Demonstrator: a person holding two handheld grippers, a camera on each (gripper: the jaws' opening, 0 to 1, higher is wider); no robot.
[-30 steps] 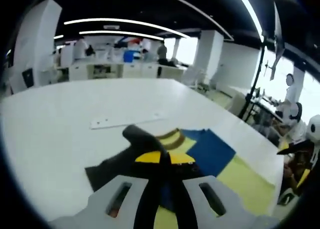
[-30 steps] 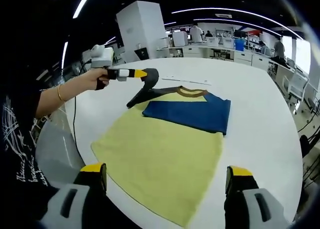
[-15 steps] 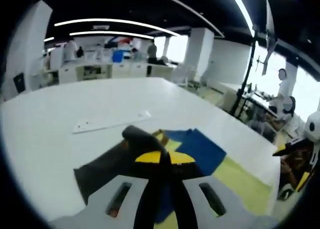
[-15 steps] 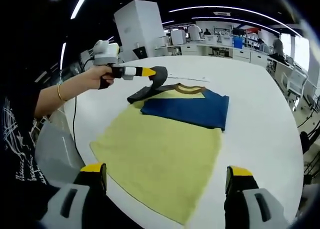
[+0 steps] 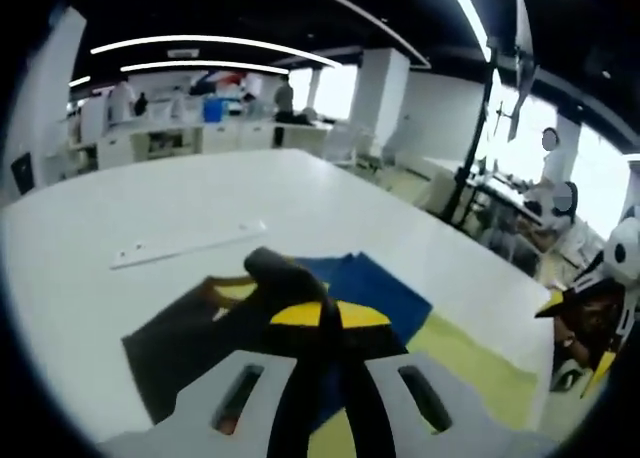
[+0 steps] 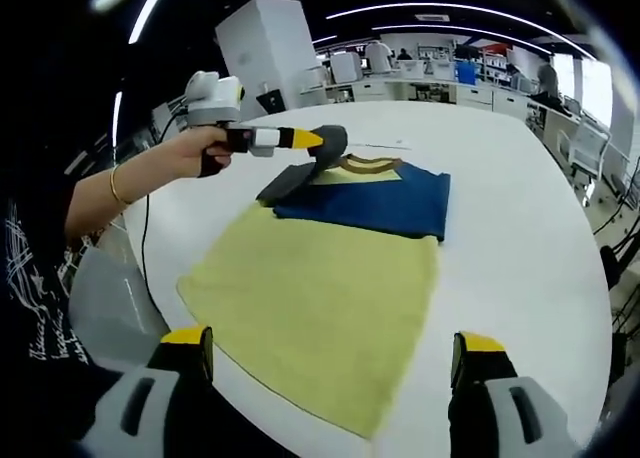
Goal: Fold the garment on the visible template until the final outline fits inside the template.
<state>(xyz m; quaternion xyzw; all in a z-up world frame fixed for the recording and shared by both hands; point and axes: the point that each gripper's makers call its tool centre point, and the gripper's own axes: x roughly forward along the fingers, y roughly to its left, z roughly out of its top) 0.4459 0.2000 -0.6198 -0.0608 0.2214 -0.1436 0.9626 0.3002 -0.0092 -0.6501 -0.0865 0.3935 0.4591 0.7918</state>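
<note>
Over the last second the left gripper [image 6: 318, 139], jaws clamped on the dark grey sleeve [image 6: 288, 181], has carried it inward over the yellow-and-blue short-sleeved shirt [image 6: 330, 288]; the sleeve fold is underway; the shirt lies ahead of the wide-open right gripper [image 6: 333, 356], long axis running away from it, collar [image 6: 368, 163] farthest.

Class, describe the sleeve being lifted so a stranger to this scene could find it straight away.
Start at the white table and find the yellow garment with a blue panel. At its collar end, the left gripper pinches the sleeve: the garment's one dark grey part, raised off the table.
</note>
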